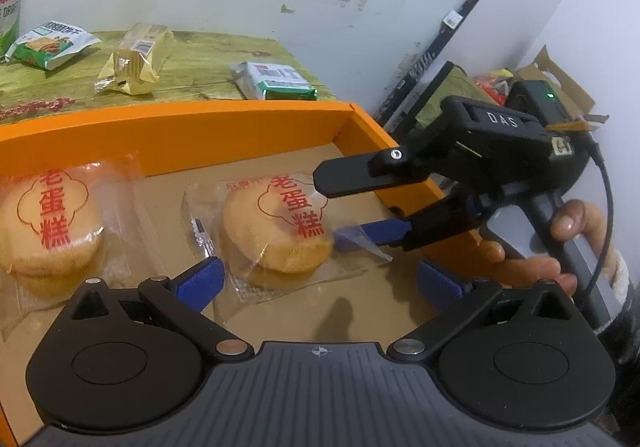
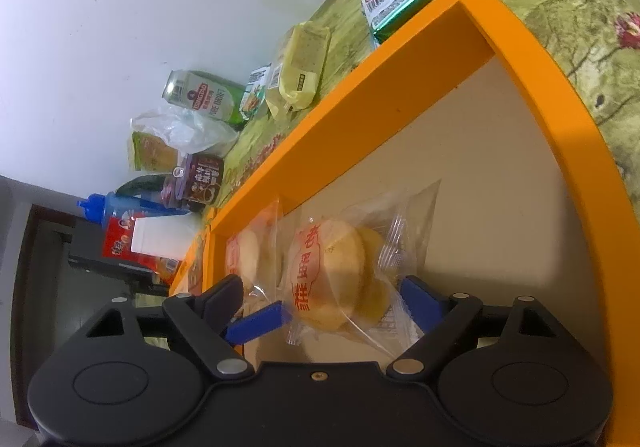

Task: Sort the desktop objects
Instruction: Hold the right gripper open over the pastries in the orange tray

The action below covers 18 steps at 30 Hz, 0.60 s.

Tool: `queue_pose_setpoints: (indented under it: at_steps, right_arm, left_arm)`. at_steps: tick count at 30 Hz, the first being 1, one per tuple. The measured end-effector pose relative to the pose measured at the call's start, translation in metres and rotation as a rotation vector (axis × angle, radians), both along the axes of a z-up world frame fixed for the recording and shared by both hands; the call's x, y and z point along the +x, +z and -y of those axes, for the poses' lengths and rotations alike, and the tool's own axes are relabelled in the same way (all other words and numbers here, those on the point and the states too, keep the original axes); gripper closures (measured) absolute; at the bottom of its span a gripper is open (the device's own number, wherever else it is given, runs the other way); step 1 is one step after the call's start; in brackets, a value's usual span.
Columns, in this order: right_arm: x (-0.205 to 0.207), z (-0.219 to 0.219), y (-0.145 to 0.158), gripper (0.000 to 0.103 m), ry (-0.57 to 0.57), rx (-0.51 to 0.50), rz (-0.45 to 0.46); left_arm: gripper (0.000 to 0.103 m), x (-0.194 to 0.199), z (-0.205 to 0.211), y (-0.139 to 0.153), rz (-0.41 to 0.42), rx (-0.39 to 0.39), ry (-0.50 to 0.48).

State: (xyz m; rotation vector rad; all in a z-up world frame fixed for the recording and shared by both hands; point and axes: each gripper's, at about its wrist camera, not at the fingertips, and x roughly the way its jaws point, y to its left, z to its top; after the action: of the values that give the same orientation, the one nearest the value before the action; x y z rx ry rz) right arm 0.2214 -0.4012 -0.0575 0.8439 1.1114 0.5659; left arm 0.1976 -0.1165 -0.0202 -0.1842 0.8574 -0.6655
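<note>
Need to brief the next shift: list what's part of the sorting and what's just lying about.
In the job:
orange tray
two wrapped cakes
right gripper
left gripper
green packet
yellow packet
beer can

Lying about:
cardboard box
black strips
</note>
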Motion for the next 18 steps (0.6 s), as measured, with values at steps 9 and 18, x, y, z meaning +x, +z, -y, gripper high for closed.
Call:
queue_pose_setpoints:
  at_steps: [9,18]
  right_arm:
    - [0.016,-0.011,0.001,0.017,0.015,-0.033,0.020]
    - [0.032,-0.022,0.003,0.017,0.028,-0.063,0.038]
  left_arm:
    - [0.000,0.014,-0.002,-0.002,0.001,0.010,0.030]
    - [0.000,0.026,-0.013,-0.003,-0.005,-0.025,0.063]
